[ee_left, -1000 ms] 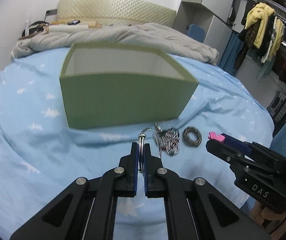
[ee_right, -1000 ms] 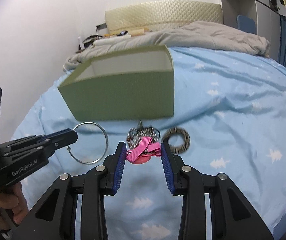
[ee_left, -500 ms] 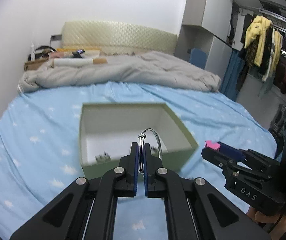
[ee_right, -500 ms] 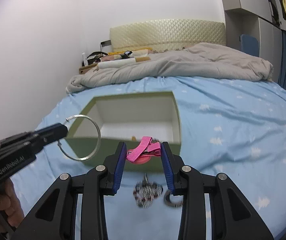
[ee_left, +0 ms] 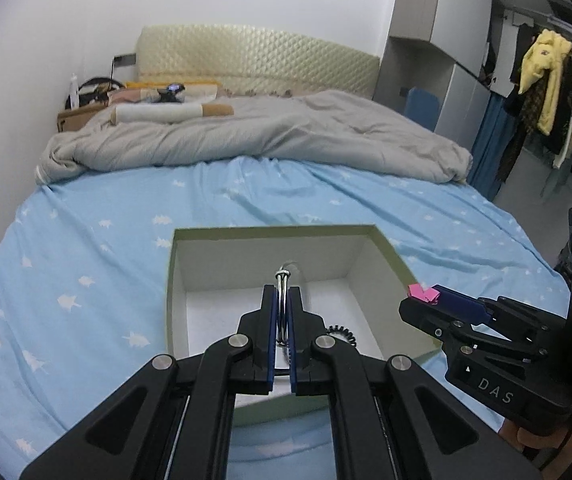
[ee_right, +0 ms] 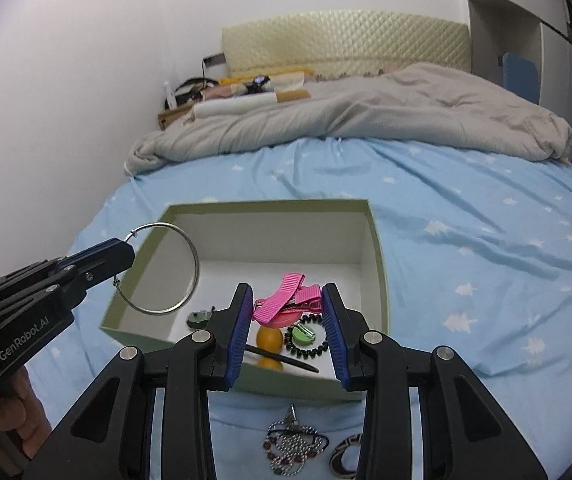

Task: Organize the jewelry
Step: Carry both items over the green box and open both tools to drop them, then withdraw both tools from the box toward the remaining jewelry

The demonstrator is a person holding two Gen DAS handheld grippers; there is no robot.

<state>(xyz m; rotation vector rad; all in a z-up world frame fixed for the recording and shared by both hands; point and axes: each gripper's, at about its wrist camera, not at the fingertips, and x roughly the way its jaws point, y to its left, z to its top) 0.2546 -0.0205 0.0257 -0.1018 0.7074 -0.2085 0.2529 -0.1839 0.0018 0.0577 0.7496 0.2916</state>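
I hold both tongs tilted downward over the green box [ee_right: 378, 264]. My left tongs [ee_left: 281, 320] are clamped tight on a thin silver wire hoop [ee_right: 165, 270], which hangs over the box's left wall. My right tongs [ee_right: 288, 312] are closed on a pink ribbed-ribbon hair clip [ee_right: 286, 300] (its round pink base sits between the blue pads), above the box's near end. The box is stiff card, green outside and white inside, on the blue star-print bedsheet [ee_right: 486, 260]. Below my right tongs it holds an orange ball [ee_right: 267, 340], a black stick [ee_right: 286, 360], a black coiled hair tie [ee_right: 306, 346] and a dark trinket [ee_right: 199, 318]. Behind my right tongs, on the sheet, lie a beaded chain [ee_right: 292, 446] and a patterned ring [ee_right: 344, 456].
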